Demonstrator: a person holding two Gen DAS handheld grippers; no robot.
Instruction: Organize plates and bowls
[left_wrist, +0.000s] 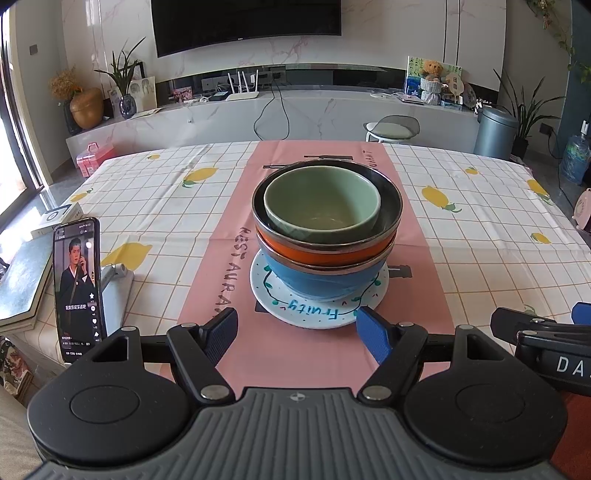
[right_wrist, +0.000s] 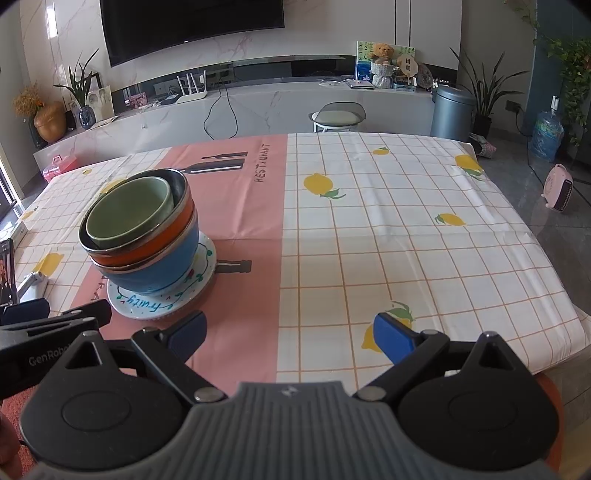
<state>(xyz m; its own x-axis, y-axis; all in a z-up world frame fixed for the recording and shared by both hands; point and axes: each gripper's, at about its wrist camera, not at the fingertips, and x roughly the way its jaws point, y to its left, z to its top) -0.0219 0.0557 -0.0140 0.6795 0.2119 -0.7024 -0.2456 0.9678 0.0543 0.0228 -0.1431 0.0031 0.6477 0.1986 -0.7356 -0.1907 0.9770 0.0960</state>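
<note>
Crockery stands as one stack on the pink paper runner (left_wrist: 332, 350) in the middle of the table. Largest first: the white round plate with green lettering (left_wrist: 317, 312) lies flat at the bottom; I judge it brittle and thin at the rim, so take it by the near edge. On it sit the blue bowl (left_wrist: 317, 277), then the orange bowl with a metal rim (left_wrist: 325, 254), then the small pale green bowl (left_wrist: 321, 201) nested inside. They look glazed, so probably slippery and rather heavy together; pinch one wall, not the whole stack. Your left gripper (left_wrist: 297, 332) waits just before the plate, jaws wide and empty. Your right gripper (right_wrist: 290, 334) is also wide and empty, beside the stack.
</note>
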